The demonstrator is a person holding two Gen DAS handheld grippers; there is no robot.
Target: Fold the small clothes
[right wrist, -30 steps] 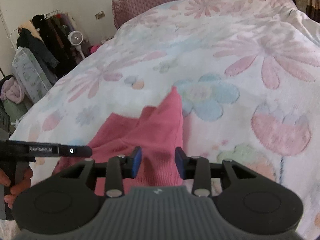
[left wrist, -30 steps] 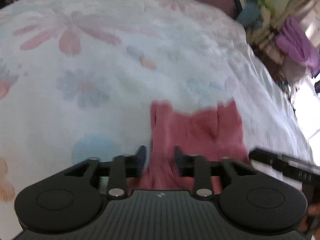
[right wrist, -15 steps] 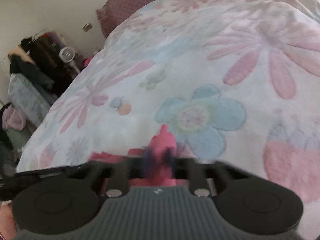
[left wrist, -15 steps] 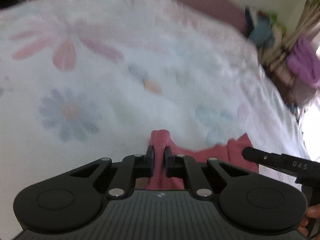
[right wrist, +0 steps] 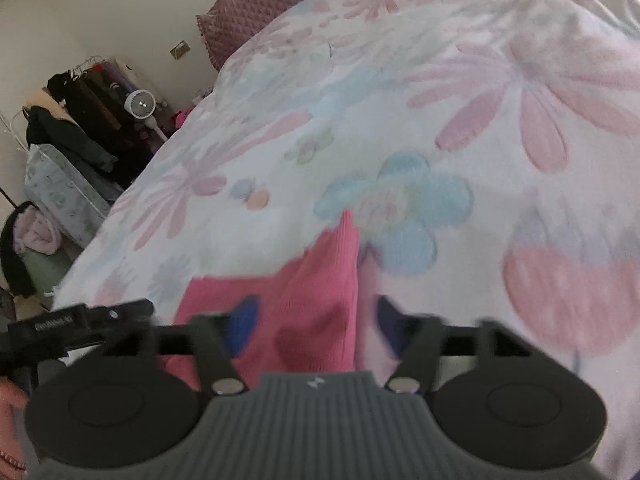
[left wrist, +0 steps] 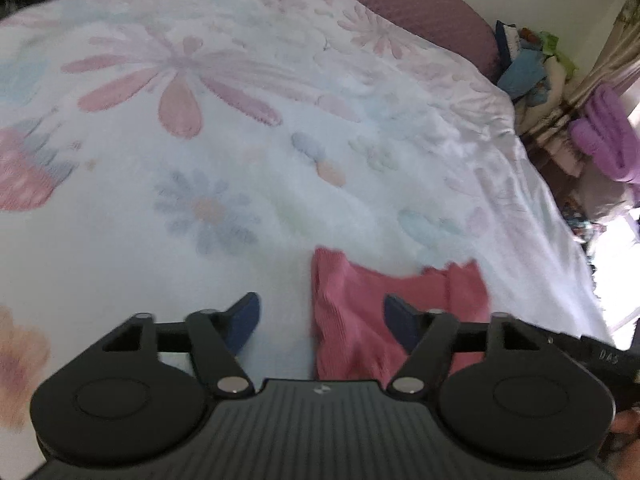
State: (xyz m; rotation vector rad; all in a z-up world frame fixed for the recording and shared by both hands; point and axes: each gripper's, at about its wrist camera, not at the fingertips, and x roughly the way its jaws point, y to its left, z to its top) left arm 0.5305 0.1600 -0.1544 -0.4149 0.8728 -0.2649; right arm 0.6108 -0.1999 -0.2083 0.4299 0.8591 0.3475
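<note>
A pink ribbed garment [left wrist: 360, 312] lies on the floral bedspread [left wrist: 248, 168] of the bed, one narrow end standing up in a soft peak in the right wrist view. The left claw [left wrist: 322, 322] has just been opening and now stands spread, the garment's left edge between its jaws but not pinched. The right claw [right wrist: 314, 324] has likewise just opened wide, with cloth between its blurred fingers, apparently untouched.

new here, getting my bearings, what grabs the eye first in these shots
The pink garment lies on the floral bedspread, right in front of both grippers. The left gripper and right gripper have just opened wide, pads clear of the cloth.
</note>
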